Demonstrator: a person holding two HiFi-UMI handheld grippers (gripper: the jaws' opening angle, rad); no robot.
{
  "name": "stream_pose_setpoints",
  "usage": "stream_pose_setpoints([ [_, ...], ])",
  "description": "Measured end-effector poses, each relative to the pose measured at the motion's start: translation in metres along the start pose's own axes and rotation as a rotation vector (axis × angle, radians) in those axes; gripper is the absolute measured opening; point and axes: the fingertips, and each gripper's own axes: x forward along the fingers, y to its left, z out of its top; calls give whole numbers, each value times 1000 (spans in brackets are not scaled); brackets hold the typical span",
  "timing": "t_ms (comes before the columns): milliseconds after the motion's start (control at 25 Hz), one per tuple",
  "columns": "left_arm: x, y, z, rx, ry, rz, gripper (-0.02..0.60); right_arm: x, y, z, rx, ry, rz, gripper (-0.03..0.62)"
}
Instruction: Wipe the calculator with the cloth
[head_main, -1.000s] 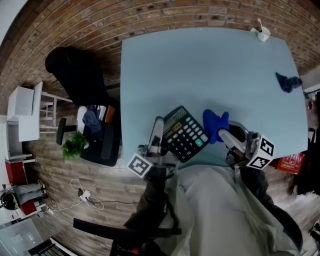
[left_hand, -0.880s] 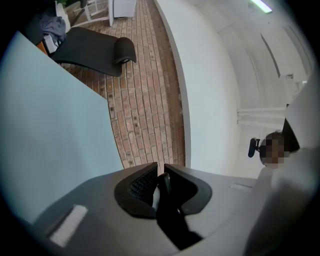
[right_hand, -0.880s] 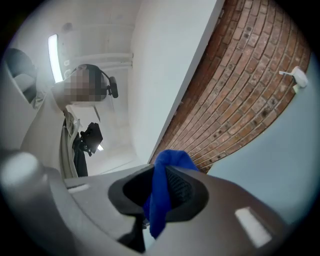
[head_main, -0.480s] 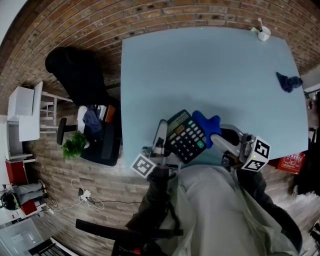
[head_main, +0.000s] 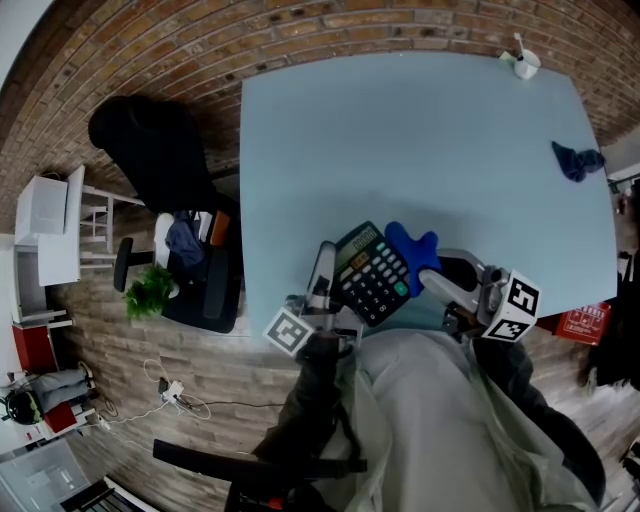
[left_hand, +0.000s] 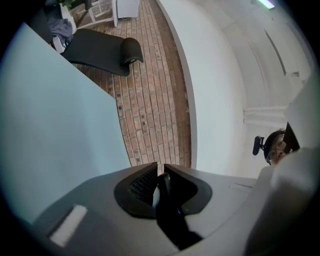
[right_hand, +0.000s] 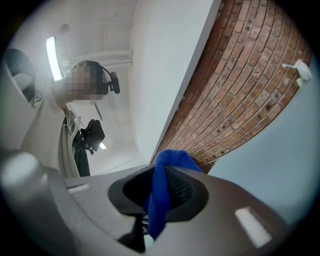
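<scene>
Two claws, one calculator and one cloth, all at the near edge of a pale blue worktop (head_main: 420, 130).

- Left claw (head_main: 331, 280): closed on the calculator (head_main: 372, 275). In the left gripper view a thin dark edge is pinched between its jaws.
- Right claw (head_main: 432, 274): clamped on the blue cloth (head_main: 408, 245), which bunches out past its tips and hangs down between the jaws.
- Calculator: black, keys up, tilted, just right of the left claw and between the two claws.
- Cloth: just ahead of the right claw, touching the calculator's right edge.
- Dark rag (head_main: 577, 162): on the worktop, well beyond the right claw.
- White item (head_main: 522, 66): at the far corner, too small to identify.
- Chair (head_main: 150, 150) and plant (head_main: 150, 290): on the brick floor (head_main: 120, 60), well left of the left claw.
</scene>
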Motion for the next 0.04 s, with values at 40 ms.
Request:
stream_pose_setpoints([
  [40,0,1,0,1,0,1,48,1,0,-1,0,3,0,60],
])
